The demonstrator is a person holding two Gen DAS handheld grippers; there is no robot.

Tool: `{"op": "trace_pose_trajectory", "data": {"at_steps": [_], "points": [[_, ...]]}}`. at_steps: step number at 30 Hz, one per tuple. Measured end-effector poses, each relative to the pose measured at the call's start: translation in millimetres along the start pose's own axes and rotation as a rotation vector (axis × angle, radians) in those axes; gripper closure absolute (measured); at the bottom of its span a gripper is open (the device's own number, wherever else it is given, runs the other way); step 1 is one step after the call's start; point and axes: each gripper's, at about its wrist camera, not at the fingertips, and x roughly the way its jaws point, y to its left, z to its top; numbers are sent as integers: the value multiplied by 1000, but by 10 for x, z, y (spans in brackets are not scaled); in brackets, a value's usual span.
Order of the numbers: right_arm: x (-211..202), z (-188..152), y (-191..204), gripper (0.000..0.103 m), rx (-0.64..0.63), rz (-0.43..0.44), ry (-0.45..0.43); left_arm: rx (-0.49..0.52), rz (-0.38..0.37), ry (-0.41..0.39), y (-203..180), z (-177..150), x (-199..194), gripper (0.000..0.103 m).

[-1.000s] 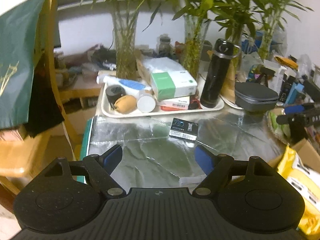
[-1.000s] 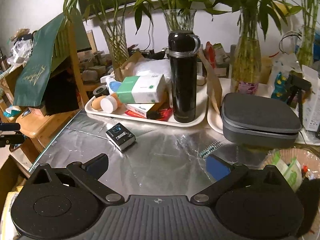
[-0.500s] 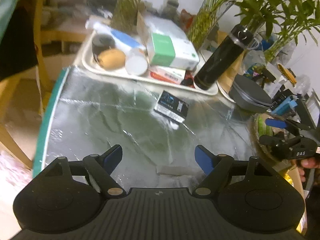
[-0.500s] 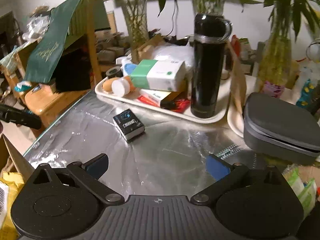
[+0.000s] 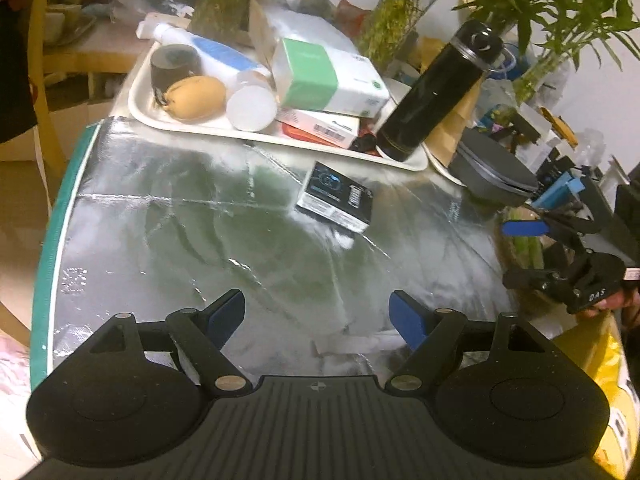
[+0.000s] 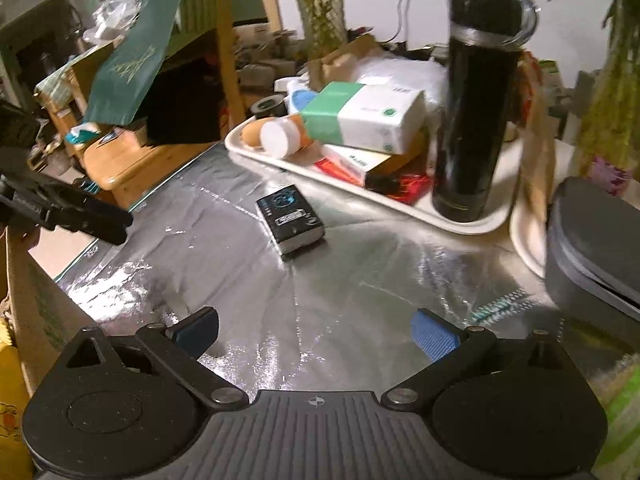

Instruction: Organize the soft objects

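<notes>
We note the left hand-held gripper [image 5: 318, 314] spread wide, holding nothing, above the foil-covered worktop [image 5: 192, 248] near its front edge. Along the far edge sits a white tray [image 5: 138, 100] carrying a tan soft pouch [image 5: 196, 98], a green-white tissue pack [image 5: 328, 78] and a black flask [image 5: 436, 92]. A small black box [image 6: 290, 220] lies on the worktop just before the tray. The right hand-held gripper [image 6: 316, 334] also stands wide and empty.

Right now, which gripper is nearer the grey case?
Right. The right gripper sits just left of the case, which fills its view's right edge. The left gripper is farther left across the foil, with the case well ahead to its right.
</notes>
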Motion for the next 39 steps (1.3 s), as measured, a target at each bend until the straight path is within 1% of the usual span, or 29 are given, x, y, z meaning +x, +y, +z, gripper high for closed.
{"op": "trace_pose_trajectory", "data": {"at_steps": [1, 3, 6, 8, 13, 17, 21, 24, 25, 27, 28, 29, 30, 31, 32, 34, 35, 36, 38, 39], "points": [[40, 7, 0, 7, -10, 14, 7, -4, 6, -5, 10, -2, -1, 24], [119, 16, 2, 10, -30, 32, 20, -10, 14, -21, 26, 5, -13, 24], [250, 21, 5, 16, -65, 68, 43, -25, 25, -58, 51, 21, -42, 24], [335, 26, 12, 24, -95, 105, 51, -35, 47, -83, 58, 27, -58, 24], [535, 46, 78, 31, -196, 212, 64, -45, 110, -120, 70, 30, -78, 24], [713, 75, 183, 40, -282, 321, 91, -41, 141, -121, 77, 32, -59, 24], [881, 119, 305, 44, -328, 429, 114, -44, 150, -115, 89, 45, -47, 24], [1002, 111, 424, 46, -388, 477, 146, -43, 155, -115, 90, 34, -45, 24], [1041, 102, 457, 49, -404, 484, 157, -43, 156, -114, 91, 35, -39, 24], [1050, 73, 506, 50, -435, 488, 141, -39, 161, -106, 86, 32, -23, 24], [1051, 76, 528, 53, -452, 481, 139, -35, 162, -102, 81, 31, -13, 24], [1047, 80, 552, 60, -476, 464, 136, -30, 162, -99, 73, 29, -8, 24], [1037, 73, 582, 65, -509, 438, 130, -24, 161, -97, 67, 26, -3, 24], [1024, 60, 603, 74, -541, 414, 121, -20, 160, -96, 63, 25, 1, 24], [1014, 44, 615, 77, -561, 402, 115, -19, 160, -95, 60, 25, 4, 24], [998, 21, 631, 78, -584, 393, 108, -24, 158, -93, 64, 28, 6, 24], [982, 8, 642, 82, -599, 391, 106, -26, 156, -94, 62, 31, 5, 24], [970, 0, 651, 83, -613, 382, 101, -26, 155, -96, 60, 32, 3, 24], [954, -2, 635, 91, -625, 343, 95, -23, 160, -100, 62, 29, -1, 24], [948, 2, 612, 91, -630, 310, 93, -22, 164, -99, 65, 27, 0, 24]]}}
